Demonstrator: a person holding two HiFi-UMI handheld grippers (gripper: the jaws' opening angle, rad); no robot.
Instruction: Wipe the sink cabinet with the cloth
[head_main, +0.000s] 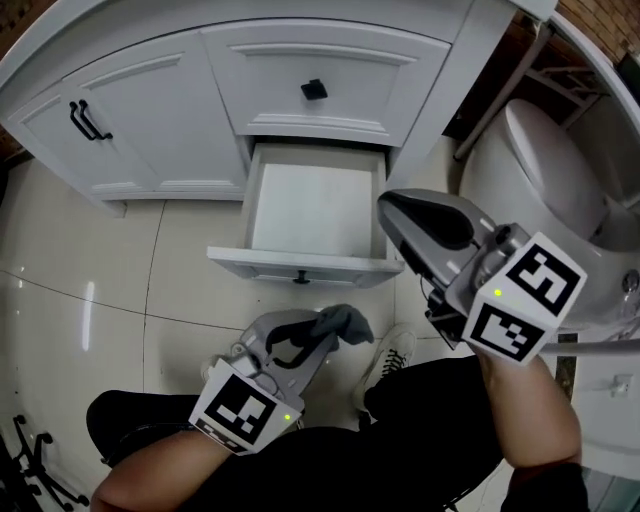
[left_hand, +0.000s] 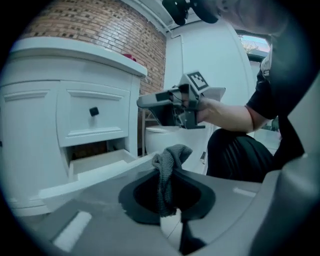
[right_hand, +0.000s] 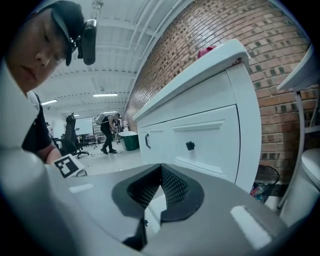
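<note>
The cloth (head_main: 346, 322) is a small grey knitted rag, pinched between the jaws of the left gripper (head_main: 322, 338) at the lower middle of the head view, held over the tiled floor (head_main: 120, 260) and clear of the sink cabinet (head_main: 150, 75), which fills the top of the frame. The left gripper view shows the jaws closed on the middle of the rag, with a bunched end poking up above the tips and the rest hanging limp below. It looks light, soft and floppy, so it should fold under any push and mould to the panel edges, but it offers little pad to wipe with. A hold nearer one edge would probably leave more fabric free to press flat against the white fronts. The right gripper (head_main: 393, 210), at the right of the head view, has its jaws together on nothing and hangs near the corner of the open lower drawer (head_main: 312, 205) — the drawer above, with its black knob (head_main: 314, 89), is closed. A toilet (head_main: 540, 160) stands at the far right.
</note>
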